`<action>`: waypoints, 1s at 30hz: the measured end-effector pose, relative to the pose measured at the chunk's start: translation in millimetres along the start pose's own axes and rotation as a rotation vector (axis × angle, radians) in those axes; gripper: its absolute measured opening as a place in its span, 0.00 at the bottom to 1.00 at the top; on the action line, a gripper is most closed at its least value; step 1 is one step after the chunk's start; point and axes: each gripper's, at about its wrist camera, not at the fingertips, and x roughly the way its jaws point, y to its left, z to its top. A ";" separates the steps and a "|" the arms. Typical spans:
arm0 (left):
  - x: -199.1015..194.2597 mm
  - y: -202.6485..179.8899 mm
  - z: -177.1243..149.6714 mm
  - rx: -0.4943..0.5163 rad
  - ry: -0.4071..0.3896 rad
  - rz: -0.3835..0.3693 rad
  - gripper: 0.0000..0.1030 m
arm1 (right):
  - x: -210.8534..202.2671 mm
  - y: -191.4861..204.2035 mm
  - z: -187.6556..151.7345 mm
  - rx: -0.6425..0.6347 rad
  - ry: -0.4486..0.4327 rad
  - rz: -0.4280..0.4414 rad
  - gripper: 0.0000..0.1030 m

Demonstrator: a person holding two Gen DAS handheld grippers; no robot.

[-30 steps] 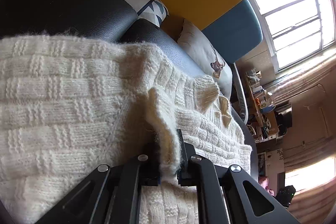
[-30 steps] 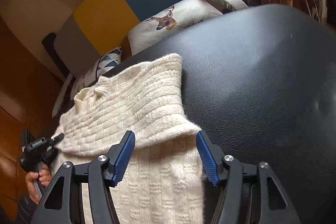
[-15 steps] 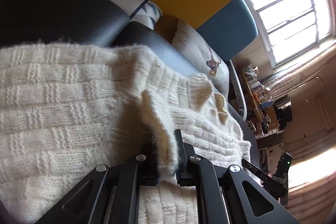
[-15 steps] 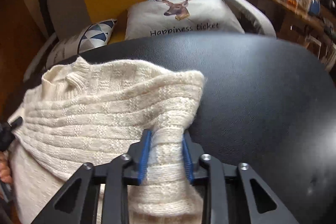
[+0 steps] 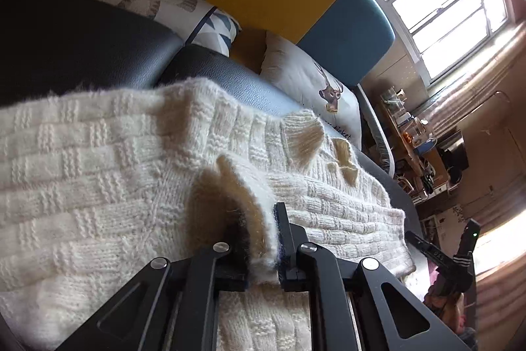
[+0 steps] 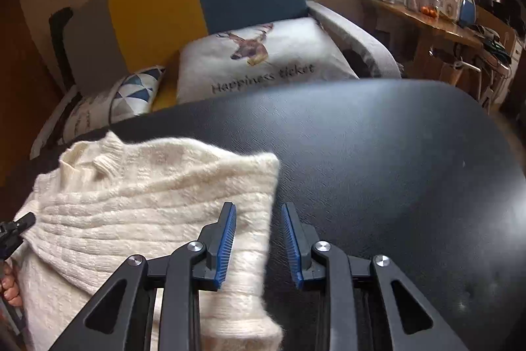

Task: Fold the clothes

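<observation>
Left gripper (image 5: 261, 239) pinches the sweater (image 5: 98, 173); right gripper (image 6: 259, 239) gapes; cushion (image 6: 263, 55) reads, seemingly, "Happiness ticket".

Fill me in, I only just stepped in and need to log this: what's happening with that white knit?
A person is folding a cream knit sweater on a black padded surface, a handheld gripper in each hand. The left gripper is shut on a fold of the sweater. The right gripper is open, its blue-padded fingers straddling the sweater's right edge without pinching it. The fold is partway done.
</observation>
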 end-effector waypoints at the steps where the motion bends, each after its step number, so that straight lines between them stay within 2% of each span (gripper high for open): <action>1: -1.5 -0.8 3.1 0.002 -0.013 0.006 0.11 | 0.1 6.3 5.6 -0.016 -0.007 0.024 0.27; 3: -4.1 -2.1 9.4 0.007 -0.039 0.025 0.11 | 7.8 16.7 15.9 -0.043 0.006 0.073 0.27; 7: 7.4 4.4 12.7 0.008 0.000 0.063 0.11 | 49.4 21.0 21.1 -0.046 0.114 -0.011 0.27; 9: 12.0 10.6 9.6 0.000 0.006 0.053 0.12 | 61.6 13.8 15.9 -0.020 0.126 -0.020 0.27; 14: 7.7 15.3 8.4 -0.047 0.002 0.046 0.12 | 48.7 17.6 12.0 -0.017 0.080 -0.028 0.27; 17: -1.6 6.1 6.4 -0.004 -0.016 0.073 0.14 | 29.3 31.8 7.3 -0.050 0.049 -0.026 0.27; 20: -0.5 4.0 3.3 0.036 -0.010 0.138 0.14 | 12.6 53.3 -10.7 -0.086 0.028 0.029 0.28; 22: 3.9 7.7 2.2 0.042 -0.012 0.154 0.15 | 21.0 60.5 -26.3 -0.099 0.076 0.019 0.28; 26: 0.2 2.3 2.3 0.034 -0.011 0.201 0.15 | 26.1 61.7 -39.2 -0.082 0.081 0.005 0.29; 30: -19.9 -9.1 0.0 0.056 -0.028 0.284 0.26 | 0.7 75.5 -37.1 -0.067 0.048 0.064 0.29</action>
